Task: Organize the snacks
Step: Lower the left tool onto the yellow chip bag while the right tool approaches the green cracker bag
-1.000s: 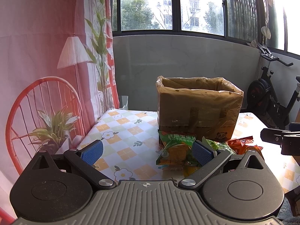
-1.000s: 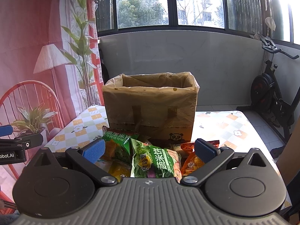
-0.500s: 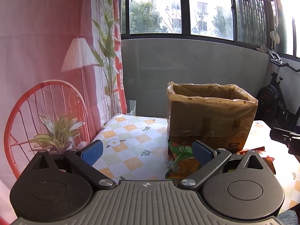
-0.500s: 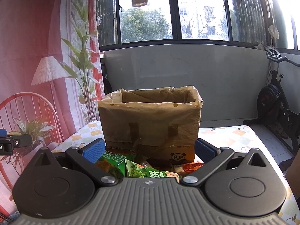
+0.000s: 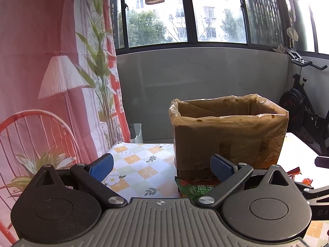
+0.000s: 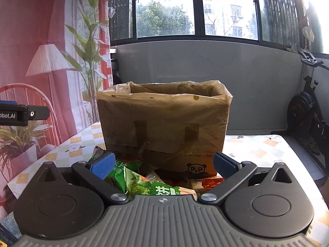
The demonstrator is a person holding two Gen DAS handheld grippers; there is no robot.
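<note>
A cardboard box [image 5: 228, 133] [image 6: 164, 123] lined with a brown plastic bag stands open-topped on the checked tablecloth [image 5: 139, 164]. Snack packets lie in a pile before it: green packets [image 6: 144, 183] [image 5: 193, 189] and orange-red ones [image 6: 209, 182] [image 5: 296, 171]. My left gripper [image 5: 162, 165] is open and holds nothing, raised in front of the box's left corner. My right gripper [image 6: 163, 165] is open too, over the packet pile, with nothing between its blue pads [image 6: 102, 164]. The box's inside is hidden.
A pink printed curtain [image 5: 41, 82] hangs at the left. An exercise bike [image 6: 306, 111] stands at the right beyond the table [image 6: 267, 150]. A grey wall and windows are behind. The left gripper's side [image 6: 18, 114] shows at the left of the right wrist view.
Both grippers have lifted and tilted up, so the packets have sunk toward the bottom of each view. The left one has also swung leftward. Both stay open.
</note>
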